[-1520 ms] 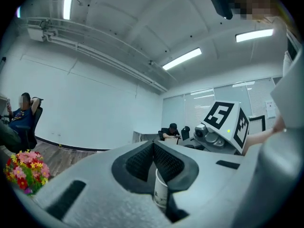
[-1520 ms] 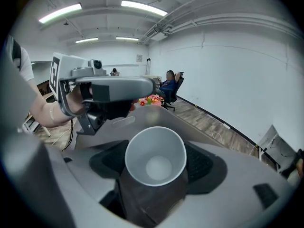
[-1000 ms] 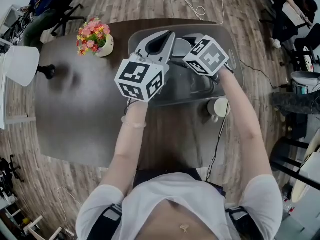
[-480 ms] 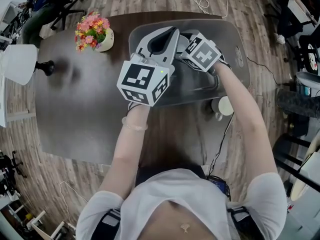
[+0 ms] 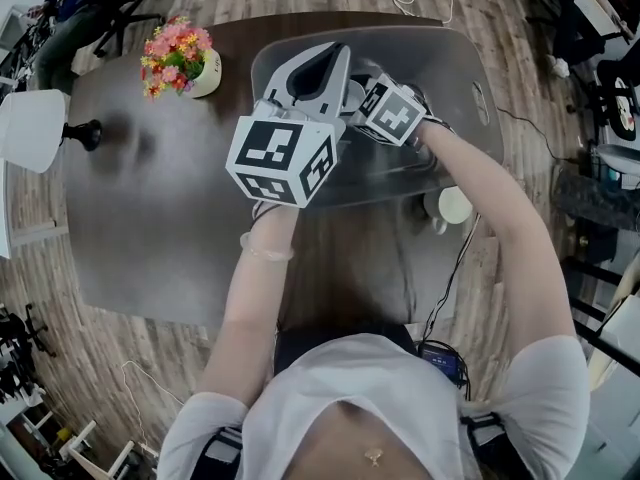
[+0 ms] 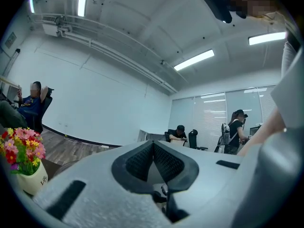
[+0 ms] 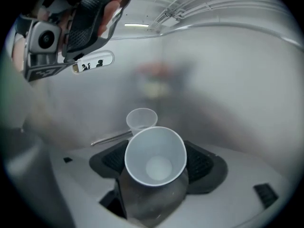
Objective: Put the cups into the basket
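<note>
The right gripper (image 7: 156, 148), jaws wide, clasped a cup (image 7: 155, 161) and angled down into the basket (image 5: 472, 80), a second cup (image 7: 141, 118) at its 12 o'clock, while the left gripper (image 6: 153, 145), closed and empty, pointed level over the basket's 9 o'clock side.

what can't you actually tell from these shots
- Head view: most of the basket interior hides under the left marker cube and right marker cube.
- Right gripper view: the white cup base is buried between the right hand-held gripper pads; contact with the basket floor is unclear.
- Same view: a coloured smear beyond the basket wall is too blurred to name.
</note>
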{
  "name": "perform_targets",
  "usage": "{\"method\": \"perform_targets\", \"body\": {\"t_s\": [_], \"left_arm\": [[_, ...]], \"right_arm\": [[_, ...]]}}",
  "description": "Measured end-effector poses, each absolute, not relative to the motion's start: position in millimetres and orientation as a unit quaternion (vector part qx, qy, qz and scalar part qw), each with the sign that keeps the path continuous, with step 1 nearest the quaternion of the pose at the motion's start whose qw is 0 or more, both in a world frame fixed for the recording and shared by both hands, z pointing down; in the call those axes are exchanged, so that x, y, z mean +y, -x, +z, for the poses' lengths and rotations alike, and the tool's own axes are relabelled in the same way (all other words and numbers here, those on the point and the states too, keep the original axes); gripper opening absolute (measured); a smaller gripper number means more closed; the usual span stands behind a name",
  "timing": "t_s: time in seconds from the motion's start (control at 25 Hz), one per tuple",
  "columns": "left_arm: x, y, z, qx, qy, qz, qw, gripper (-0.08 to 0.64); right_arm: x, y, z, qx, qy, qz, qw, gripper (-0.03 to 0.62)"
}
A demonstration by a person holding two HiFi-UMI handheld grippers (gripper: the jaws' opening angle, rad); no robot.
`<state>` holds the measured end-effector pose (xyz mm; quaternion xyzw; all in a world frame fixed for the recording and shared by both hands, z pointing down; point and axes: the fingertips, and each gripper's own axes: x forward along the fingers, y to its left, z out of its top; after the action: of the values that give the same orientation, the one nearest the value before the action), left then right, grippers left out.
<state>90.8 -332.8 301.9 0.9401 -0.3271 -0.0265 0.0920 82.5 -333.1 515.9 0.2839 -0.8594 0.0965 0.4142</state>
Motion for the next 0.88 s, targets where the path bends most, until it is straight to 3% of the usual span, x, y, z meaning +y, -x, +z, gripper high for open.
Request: {"method": "perform_targets", "body": {"t_s": [0.4, 0.88], "left_arm": [[-332, -93, 305, -0.327, -0.941, -0.016, 0.087, 0.011], [-334, -92, 305, -0.328, -0.940, -0.016, 0.088, 0.011]], "right_arm": [[-337, -76, 528, -0.875, -0.283, 0.135, 0.368, 0.367], [-338, -78, 527, -0.870, -0.281, 0.127, 0.385, 0.369]]}}
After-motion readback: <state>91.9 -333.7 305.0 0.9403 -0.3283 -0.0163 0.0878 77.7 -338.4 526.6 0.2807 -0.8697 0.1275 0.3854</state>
